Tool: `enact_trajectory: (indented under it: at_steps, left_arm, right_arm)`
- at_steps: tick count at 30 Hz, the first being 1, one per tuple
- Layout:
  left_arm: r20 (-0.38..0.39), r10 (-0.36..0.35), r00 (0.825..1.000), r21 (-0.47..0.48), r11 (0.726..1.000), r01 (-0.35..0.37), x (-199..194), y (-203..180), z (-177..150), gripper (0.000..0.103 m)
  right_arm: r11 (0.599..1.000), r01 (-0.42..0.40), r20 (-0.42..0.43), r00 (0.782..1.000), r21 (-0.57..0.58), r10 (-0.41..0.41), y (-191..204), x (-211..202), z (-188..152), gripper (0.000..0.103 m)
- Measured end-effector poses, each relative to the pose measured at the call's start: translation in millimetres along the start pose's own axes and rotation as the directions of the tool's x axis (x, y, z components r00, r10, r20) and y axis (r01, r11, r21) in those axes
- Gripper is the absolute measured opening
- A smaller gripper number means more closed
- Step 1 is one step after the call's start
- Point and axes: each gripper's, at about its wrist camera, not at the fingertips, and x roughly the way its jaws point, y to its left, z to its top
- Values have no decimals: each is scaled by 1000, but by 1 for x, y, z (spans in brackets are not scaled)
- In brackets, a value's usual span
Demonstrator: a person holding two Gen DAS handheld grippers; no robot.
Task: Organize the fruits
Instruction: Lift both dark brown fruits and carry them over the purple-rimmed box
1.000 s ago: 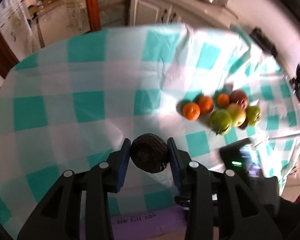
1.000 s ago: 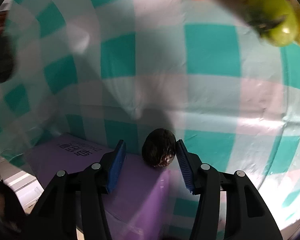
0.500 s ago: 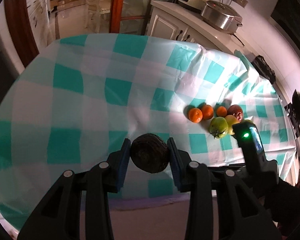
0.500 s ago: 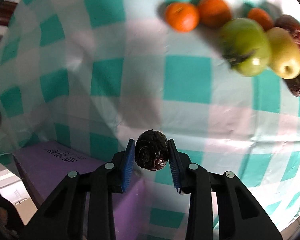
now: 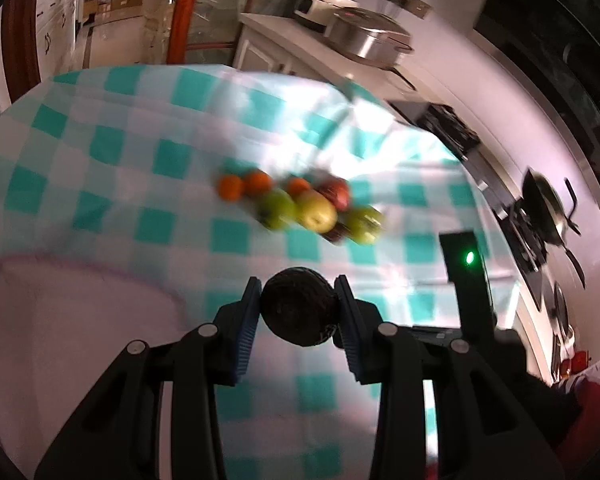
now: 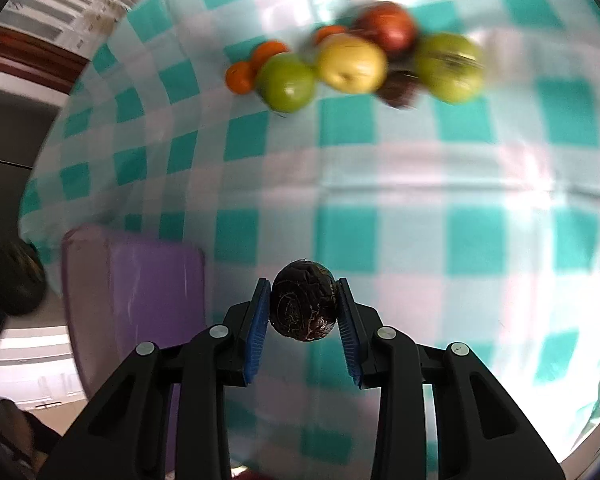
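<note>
My left gripper (image 5: 298,308) is shut on a dark brown round fruit (image 5: 298,306) and holds it above the checked tablecloth (image 5: 112,160). My right gripper (image 6: 303,308) is shut on a second dark brown wrinkled fruit (image 6: 303,306), also in the air. A cluster of fruit lies on the cloth ahead: oranges (image 5: 231,187), green apples (image 5: 277,209), a yellow apple (image 5: 319,213) and a red apple (image 5: 337,193). The right wrist view shows the same cluster: oranges (image 6: 240,77), green apple (image 6: 287,82), yellow apple (image 6: 352,65), red apple (image 6: 386,29).
A purple box (image 6: 140,304) sits at the table's near left edge; it shows pale in the left wrist view (image 5: 68,320). The right gripper's body with a green light (image 5: 466,280) is at the right. A counter with a steel pot (image 5: 370,40) and a stove (image 5: 540,216) stand behind.
Both grippers have lifted and pulled back with their dark fruits. The right gripper closed on its fruit a second ago. The fruit cluster now sits farther ahead in both views.
</note>
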Motion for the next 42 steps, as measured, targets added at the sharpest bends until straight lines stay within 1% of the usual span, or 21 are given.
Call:
enact_trajectory:
  at_steps: [2,4,7,10,11,13,14,16,17,19,21,25,27,28,30,32,34,36,38,40,42]
  left_arm:
    - [-2,13,1000,-15,1000,-14,-8,-23,-29,38]
    - [0,49,999,-36,998,-49,-18,-36,-59,38]
    - [0,105,995,-94,990,-104,-36,-35,-94,38]
    - [-7,182,983,-177,967,-180,-63,-21,-125,38]
    - [-6,211,978,-202,957,-208,-75,-15,-134,38]
    - [6,263,965,-226,940,-255,-94,-3,-142,38]
    - [15,290,957,-241,930,-278,-106,5,-146,38]
    - [28,320,947,-264,916,-302,-121,19,-150,38]
    - [31,327,945,-268,913,-307,-125,27,-150,38]
    - [31,334,942,-266,911,-314,-129,39,-150,38]
    - [13,338,941,-245,914,-325,-126,53,-151,38]
    - [-44,323,946,-197,925,-325,-112,85,-150,38]
    - [-88,306,948,-179,931,-317,-107,106,-150,38]
    - [-104,294,950,-172,936,-308,-105,116,-150,38]
    - [-137,286,949,-155,940,-305,-98,139,-149,38]
    - [-182,262,948,-136,948,-288,-86,163,-149,38]
    - [-219,257,941,-109,952,-285,-74,178,-148,38]
    - [-270,249,930,-76,957,-278,-60,195,-149,38]
    - [-310,229,923,-76,962,-264,-52,209,-151,38]
    - [-335,204,920,-76,967,-242,-47,219,-152,38]
    - [-354,176,919,-93,971,-221,-44,231,-155,39]
  right_arm:
    - [999,-40,10,999,1,40,-17,-22,-18,34]
    - [998,-67,13,998,-21,67,-22,-41,-30,34]
    - [988,-121,16,992,-95,123,-14,-58,-45,34]
    - [964,-197,9,979,-179,202,16,-69,-61,34]
    - [957,-206,5,977,-203,211,28,-68,-63,34]
    - [935,-224,1,972,-274,234,58,-70,-71,34]
    - [916,-233,6,969,-326,248,77,-75,-77,34]
    - [893,-232,16,966,-385,258,99,-83,-83,34]
    - [878,-230,22,964,-420,264,112,-87,-87,34]
    - [861,-220,37,963,-458,266,132,-92,-90,34]
    - [856,-207,53,963,-473,263,147,-91,-91,34]
    - [867,-183,73,967,-463,243,173,-72,-86,34]
    - [875,-165,79,971,-456,224,196,-56,-86,34]
    - [873,-150,85,974,-463,212,207,-48,-86,34]
    - [872,-109,103,979,-477,178,224,-32,-86,34]
    - [879,-71,115,983,-471,140,243,-11,-84,34]
    - [883,-30,129,986,-468,102,254,5,-82,34]
    - [887,16,133,990,-461,51,267,26,-81,34]
    - [893,56,125,992,-447,1,278,48,-80,34]
    - [893,87,114,993,-441,-41,288,68,-80,34]
    - [876,140,96,990,-461,-108,303,94,-82,34]
